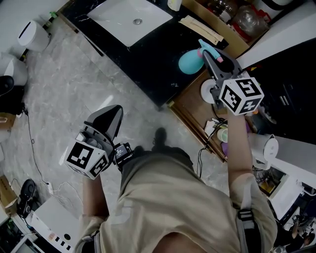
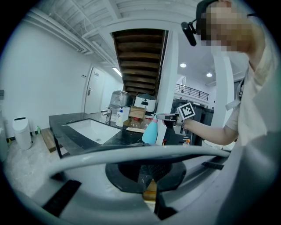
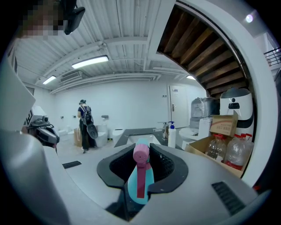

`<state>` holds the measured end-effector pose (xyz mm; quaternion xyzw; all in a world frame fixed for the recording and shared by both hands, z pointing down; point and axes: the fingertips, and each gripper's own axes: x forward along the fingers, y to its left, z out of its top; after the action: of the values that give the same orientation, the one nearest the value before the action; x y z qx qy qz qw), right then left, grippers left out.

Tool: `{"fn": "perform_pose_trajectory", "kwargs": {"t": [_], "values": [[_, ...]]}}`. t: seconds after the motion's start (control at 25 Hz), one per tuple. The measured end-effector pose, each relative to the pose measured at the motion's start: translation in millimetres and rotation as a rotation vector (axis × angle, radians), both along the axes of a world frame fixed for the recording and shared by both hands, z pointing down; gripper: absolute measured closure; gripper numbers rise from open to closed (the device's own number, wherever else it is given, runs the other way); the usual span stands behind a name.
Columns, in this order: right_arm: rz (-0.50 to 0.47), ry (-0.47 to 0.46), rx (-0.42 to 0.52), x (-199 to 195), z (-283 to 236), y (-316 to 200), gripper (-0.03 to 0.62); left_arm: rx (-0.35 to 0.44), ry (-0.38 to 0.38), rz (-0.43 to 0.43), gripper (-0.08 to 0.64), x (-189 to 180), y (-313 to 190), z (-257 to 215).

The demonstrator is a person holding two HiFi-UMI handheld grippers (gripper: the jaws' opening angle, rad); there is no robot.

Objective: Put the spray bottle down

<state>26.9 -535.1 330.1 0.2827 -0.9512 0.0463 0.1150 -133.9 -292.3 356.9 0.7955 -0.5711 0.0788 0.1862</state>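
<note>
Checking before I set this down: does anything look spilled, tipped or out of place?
Nothing stands out. The spray bottle hangs upright in the right tongs, and the counter by the sink shows no spill.

The spray bottle (image 1: 189, 63) is smooth turquoise plastic with a soft sheen, topped by duller pink plastic. The right tool (image 1: 207, 53) and the left tool (image 1: 109, 117) have matt grey plastic shells and black pads with a fine ribbed texture. Their cubes carry flat, matt black-and-white print. The bench (image 1: 148, 64) looks like polished black stone, glossy and faintly veined. The sink (image 1: 116, 20) set in it is glossy white, like glazed ceramic. The floor (image 1: 74, 84) is grey marbled tile with a low shine. A cardboard box (image 3: 224, 125) is rough, matt brown, and the bottles (image 3: 215, 151) beside it are clear, shiny plastic. The shorts (image 1: 168, 197) are matt khaki cloth.
</note>
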Motion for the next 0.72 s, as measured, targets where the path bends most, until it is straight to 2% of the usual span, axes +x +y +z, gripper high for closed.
{"fn": "perform_pose_trajectory", "kwargs": {"t": [0.72], "values": [[0.049,0.048,0.01,10,17,-48,0.499,-0.018,-0.003,-0.008,0.551,5,-15,5]]}}
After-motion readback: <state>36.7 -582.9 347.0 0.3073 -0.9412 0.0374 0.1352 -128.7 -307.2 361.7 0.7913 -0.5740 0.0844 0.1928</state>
